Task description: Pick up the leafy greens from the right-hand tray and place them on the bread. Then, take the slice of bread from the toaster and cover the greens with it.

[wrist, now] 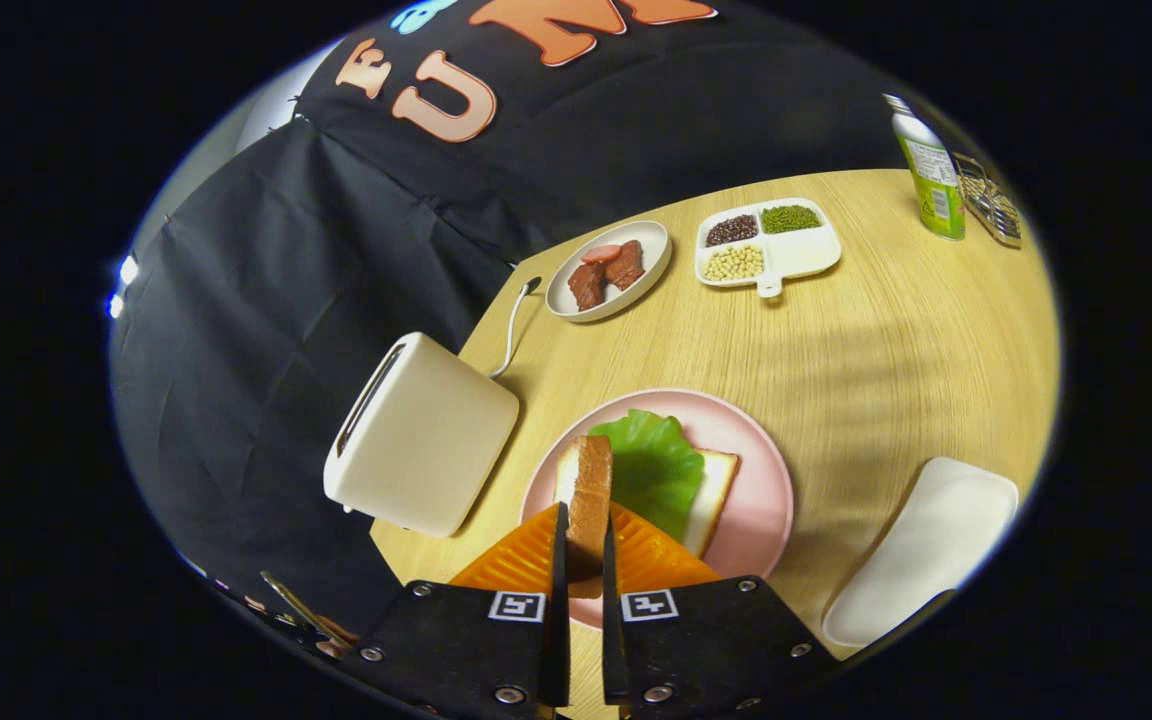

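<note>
Looking on from beside the booth, largest things first:

Worktop (pixel 886 340): pale wood, carrying everything; the action sits at its near end.

Toaster (pixel 426 440): cream, beside the pink plate, its slot showing dark; I cannot tell for certain that it is empty, though I judge the held slice came from it.

Pink plate (pixel 766 470): just ahead of the fingers, bearing the lower bread and the greens.

White tray (pixel 926 545): to the right of the pink plate, bare on top, so the greens look already taken from it.

Leafy greens (pixel 656 465): one green leaf lying flat on the lower slice of bread (pixel 714 490), covering most of it; a pale edge and corner peek out on the far-right side.

Gripper (pixel 581 560): fingers closed on the top slice of bread (pixel 588 490), which stands on edge between them, crust towards us, over the near-left part of the pink plate. Whether it touches the leaf I cannot tell.

Step in hand: the second one, covering the greens; the first looks done.

Next move, as I judge it: tip the slice from upright to flat, line it up over the leaf and lower slice, set it down, then let go gently so the leaf does not slide.

Farther off: a plate with meat pieces (pixel 608 272), a divided dish of beans (pixel 768 248), a green bottle (pixel 931 175).
</note>
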`<action>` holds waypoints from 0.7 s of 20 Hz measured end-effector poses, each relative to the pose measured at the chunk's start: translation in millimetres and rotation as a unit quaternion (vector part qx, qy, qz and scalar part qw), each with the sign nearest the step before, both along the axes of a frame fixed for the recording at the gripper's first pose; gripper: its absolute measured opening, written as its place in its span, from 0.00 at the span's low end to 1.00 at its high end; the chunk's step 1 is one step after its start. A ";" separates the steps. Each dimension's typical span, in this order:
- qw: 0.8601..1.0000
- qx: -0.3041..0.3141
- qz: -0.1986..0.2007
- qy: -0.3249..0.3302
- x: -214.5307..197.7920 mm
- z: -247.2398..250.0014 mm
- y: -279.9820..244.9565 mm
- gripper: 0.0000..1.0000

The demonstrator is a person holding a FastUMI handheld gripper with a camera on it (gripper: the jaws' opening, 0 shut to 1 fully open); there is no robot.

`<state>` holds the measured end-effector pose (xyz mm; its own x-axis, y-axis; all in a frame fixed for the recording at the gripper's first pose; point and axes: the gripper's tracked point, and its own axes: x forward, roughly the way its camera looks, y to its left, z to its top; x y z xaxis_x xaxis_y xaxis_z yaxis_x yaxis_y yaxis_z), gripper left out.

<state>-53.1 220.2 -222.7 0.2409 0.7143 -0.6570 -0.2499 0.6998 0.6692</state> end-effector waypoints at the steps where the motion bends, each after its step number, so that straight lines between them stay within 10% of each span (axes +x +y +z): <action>1: 1.000 -0.003 -0.001 0.000 -0.1 -1.7 -1.1 0.13; 14: 0.994 -0.087 -0.018 -0.064 13.7 -21.8 -26.4 0.64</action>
